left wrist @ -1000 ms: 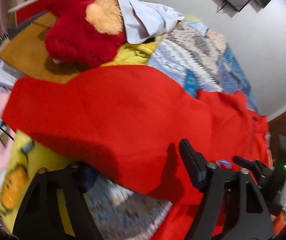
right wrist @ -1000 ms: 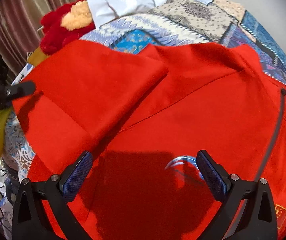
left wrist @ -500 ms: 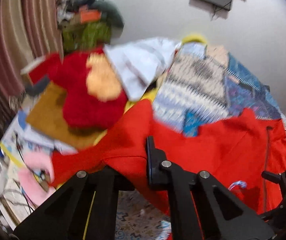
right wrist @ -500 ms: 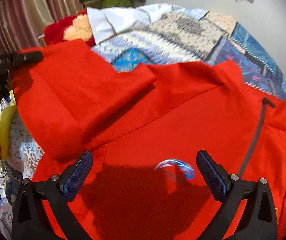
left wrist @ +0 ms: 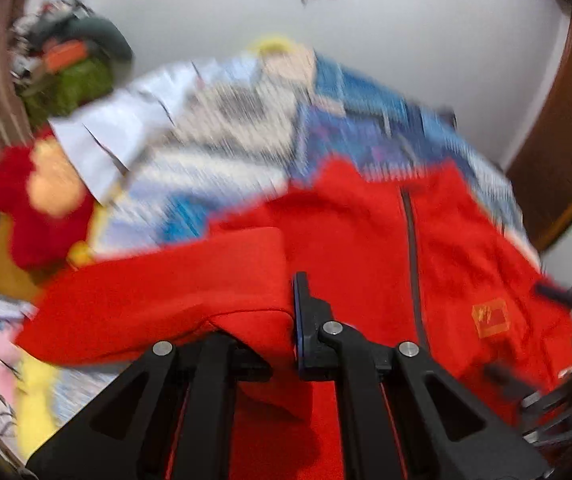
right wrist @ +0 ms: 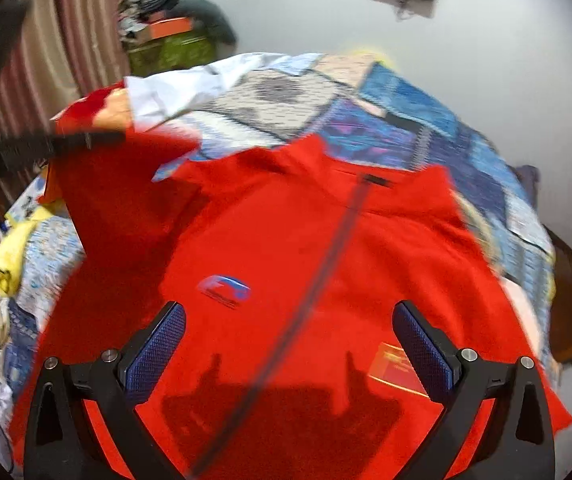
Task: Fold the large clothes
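Left wrist view: the left tongs point(left wrist: 291, 320) are clenched on a fold of the sleeve point(left wrist: 166, 292) of the red jacket point(left wrist: 365, 240), the cloth bunched between the pads and lifted off the bed. The jacket lies front up on the patterned bedspread point(left wrist: 246, 152), its dark zip point(left wrist: 411, 260) running down the middle and a yellow-edged patch point(left wrist: 491, 316) on one chest side. This picture is blurred.

Right wrist view: the right tongs point(right wrist: 287, 340) are released, jaws spread wide above the jacket's front, touching no cloth; their shadow falls on the fabric below. A blue and white logo point(right wrist: 224, 286) sits on the chest just left of the zip in this view. At far left the other tongs appear as a dark bar holding the raised sleeve. Beyond the jacket lie a white garment point(right wrist: 174, 88) and a red plush toy point(left wrist: 34, 200) near the striped curtain point(right wrist: 58, 48).
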Demonstrator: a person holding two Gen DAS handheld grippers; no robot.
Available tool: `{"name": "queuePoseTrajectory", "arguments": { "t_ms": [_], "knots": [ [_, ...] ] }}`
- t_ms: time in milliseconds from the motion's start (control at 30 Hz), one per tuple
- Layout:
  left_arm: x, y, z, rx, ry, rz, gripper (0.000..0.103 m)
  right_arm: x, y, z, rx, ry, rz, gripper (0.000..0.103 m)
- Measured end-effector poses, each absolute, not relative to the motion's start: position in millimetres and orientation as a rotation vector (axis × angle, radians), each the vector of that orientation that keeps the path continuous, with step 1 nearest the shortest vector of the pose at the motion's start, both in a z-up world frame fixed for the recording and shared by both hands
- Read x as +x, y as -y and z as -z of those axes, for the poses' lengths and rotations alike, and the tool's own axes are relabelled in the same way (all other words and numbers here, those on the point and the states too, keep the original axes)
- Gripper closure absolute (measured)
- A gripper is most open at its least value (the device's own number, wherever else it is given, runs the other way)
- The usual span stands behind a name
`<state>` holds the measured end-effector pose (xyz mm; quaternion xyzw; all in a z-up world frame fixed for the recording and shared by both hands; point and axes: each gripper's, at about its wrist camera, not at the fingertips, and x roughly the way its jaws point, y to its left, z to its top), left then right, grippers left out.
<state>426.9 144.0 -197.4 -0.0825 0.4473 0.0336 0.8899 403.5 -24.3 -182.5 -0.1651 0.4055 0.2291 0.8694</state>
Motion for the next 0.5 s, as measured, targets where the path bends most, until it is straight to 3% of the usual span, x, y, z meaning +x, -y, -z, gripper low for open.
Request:
{"name": "queuePoseTrajectory", "arguments": {
  "t_ms": [267,367,433,500],
  "knots": [
    [426,-96,294,-0.173,-1.16,-0.047,0.094,400,99,192,-0.32,-0.903,-0.394,0.0],
    [414,-98,307,-0.195,-1.209,-0.056,0.077,400,115,193,-0.285,-0.915,-0.383,0.0],
    [403,-104,301,-0.207,-1.204,-0.061,0.055,398,121,193,-0.263,-0.92,-0.382,0.0],
    [391,-111,291,-0.215,-1.19,-0.048,0.042,396,124,192,-0.247,-0.924,-0.383,0.0]
  ]
}}
